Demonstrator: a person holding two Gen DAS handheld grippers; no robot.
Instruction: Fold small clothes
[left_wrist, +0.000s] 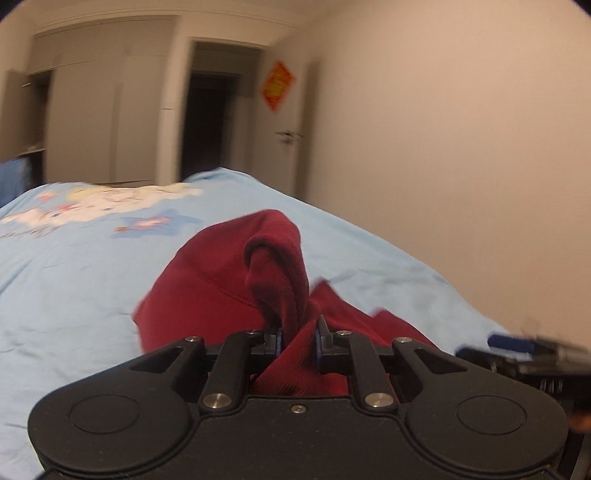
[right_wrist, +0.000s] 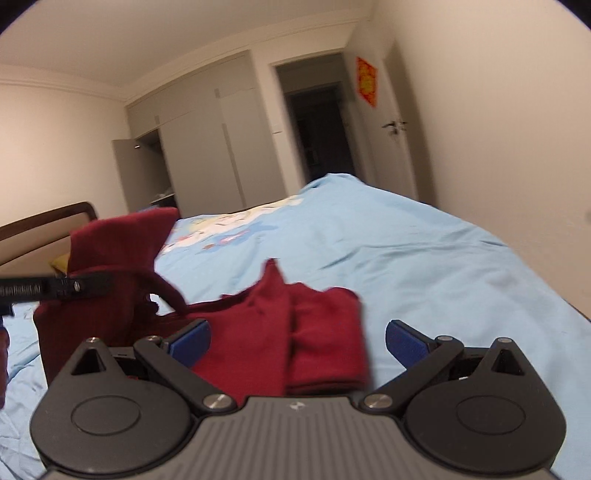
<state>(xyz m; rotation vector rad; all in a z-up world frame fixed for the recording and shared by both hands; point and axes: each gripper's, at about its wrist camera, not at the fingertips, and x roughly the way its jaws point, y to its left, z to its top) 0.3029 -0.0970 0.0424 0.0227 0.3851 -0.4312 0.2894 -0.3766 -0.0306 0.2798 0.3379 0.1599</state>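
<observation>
A dark red garment (left_wrist: 207, 288) lies on the light blue bed sheet (left_wrist: 74, 295). My left gripper (left_wrist: 299, 332) is shut on a bunched fold of it, and the cloth stands up in a peak ahead of the fingers. In the right wrist view the same dark red garment (right_wrist: 295, 343) lies partly folded just in front of my right gripper (right_wrist: 295, 339), which is open with its blue pads (right_wrist: 192, 341) either side of the cloth. The left gripper (right_wrist: 55, 288) shows at the left edge, lifting a part of the garment.
The bed sheet (right_wrist: 424, 266) carries a cartoon print (right_wrist: 236, 229) toward the far side. A brown headboard (right_wrist: 48, 218) is at left. Beyond are wardrobe doors (right_wrist: 207, 147), an open doorway (right_wrist: 317, 129) and a plain wall (right_wrist: 498, 129) along the right.
</observation>
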